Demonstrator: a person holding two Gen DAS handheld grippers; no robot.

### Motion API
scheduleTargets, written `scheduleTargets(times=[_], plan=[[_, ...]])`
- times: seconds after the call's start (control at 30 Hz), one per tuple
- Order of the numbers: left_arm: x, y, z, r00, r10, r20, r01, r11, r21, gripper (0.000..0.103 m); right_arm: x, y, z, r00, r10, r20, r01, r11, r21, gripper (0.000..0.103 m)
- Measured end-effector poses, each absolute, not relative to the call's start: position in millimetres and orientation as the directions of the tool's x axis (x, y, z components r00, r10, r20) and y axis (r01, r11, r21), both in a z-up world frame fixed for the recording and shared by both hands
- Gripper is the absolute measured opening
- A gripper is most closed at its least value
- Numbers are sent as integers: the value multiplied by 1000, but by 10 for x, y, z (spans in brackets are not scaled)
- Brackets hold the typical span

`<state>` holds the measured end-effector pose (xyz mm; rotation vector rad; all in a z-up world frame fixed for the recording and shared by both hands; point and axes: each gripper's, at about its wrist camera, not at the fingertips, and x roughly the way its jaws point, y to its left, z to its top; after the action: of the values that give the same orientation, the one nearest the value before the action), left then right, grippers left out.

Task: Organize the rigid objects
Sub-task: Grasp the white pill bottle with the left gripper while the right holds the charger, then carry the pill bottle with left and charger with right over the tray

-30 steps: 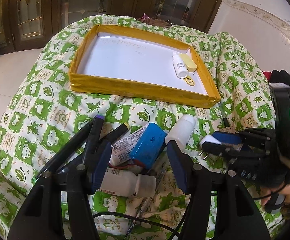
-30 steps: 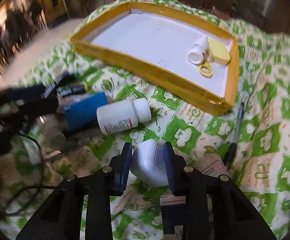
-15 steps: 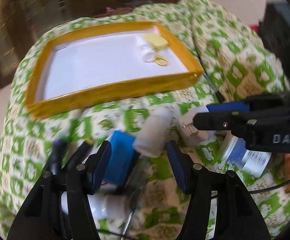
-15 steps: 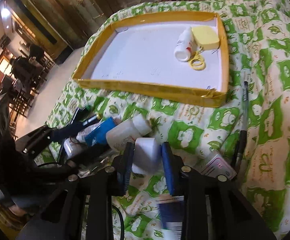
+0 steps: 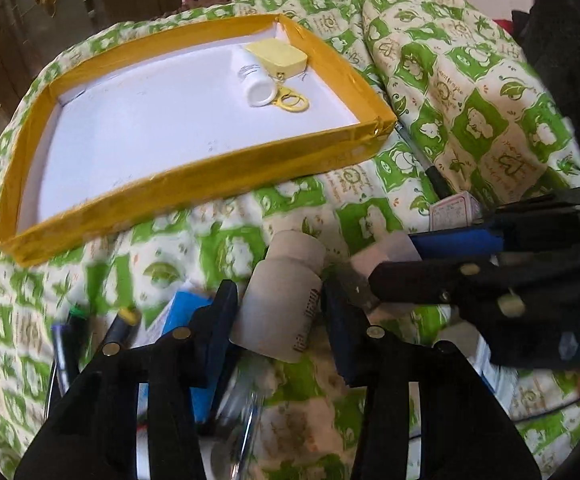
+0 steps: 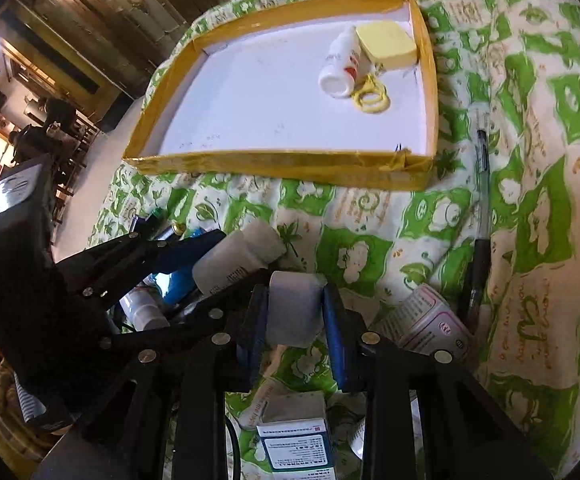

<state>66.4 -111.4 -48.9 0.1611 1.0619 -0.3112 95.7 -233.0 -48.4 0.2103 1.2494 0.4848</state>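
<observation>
Yellow-rimmed tray (image 5: 194, 176) is lying on the green quilt (image 5: 470, 92), long axis running left-right. The white pill bottle (image 5: 282, 304) is sitting between the left gripper (image 5: 280, 312) pads, cap pointing toward the tray; contact is unclear. The right gripper (image 6: 295, 312) is clamping a small white block (image 6: 293, 309).

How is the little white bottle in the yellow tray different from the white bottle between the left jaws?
The small white bottle lies inside the yellow tray, beside a yellow block; the big white bottle is outside it, on the green cloth. The small bottle looks slimmer, though it is farther off. Nothing touches the small bottle; the left gripper has its jaws on either side of the big one. Both are white, capped and lying down.
</observation>
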Motion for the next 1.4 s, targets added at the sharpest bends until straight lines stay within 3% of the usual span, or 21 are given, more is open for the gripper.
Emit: scheduleTargets(times=[0.3, 0.43, 0.6, 1.0, 1.13, 1.4], plan=[[273, -656, -282, 503, -276, -819, 217, 958, -190, 33, 916, -2200, -570, 204, 450, -869, -275, 879, 391, 31], [259, -666, -318, 503, -267, -822, 215, 960, -181, 33, 849, -2089, -563, 227, 403, -887, -326, 889, 321, 31], [299, -616, -421, 460, -265, -848, 196, 961, -194, 33, 853, -2008, -665, 200, 393, -897, -332, 889, 316, 40], [312, -859, -598, 381, -153, -912, 228, 971, -67, 33, 883, -1879, -725, 198, 375, -906, -349, 891, 292, 47], [306, -768, -571, 389, -196, -900, 209, 970, -121, 33, 841, -1791, -705, 238, 341, -909, -378, 895, 237, 47], [224, -483, -357, 491, -259, -832, 135, 966, -221, 33, 800, -1948, -561, 294, 385, -875, -349, 895, 277, 47]])
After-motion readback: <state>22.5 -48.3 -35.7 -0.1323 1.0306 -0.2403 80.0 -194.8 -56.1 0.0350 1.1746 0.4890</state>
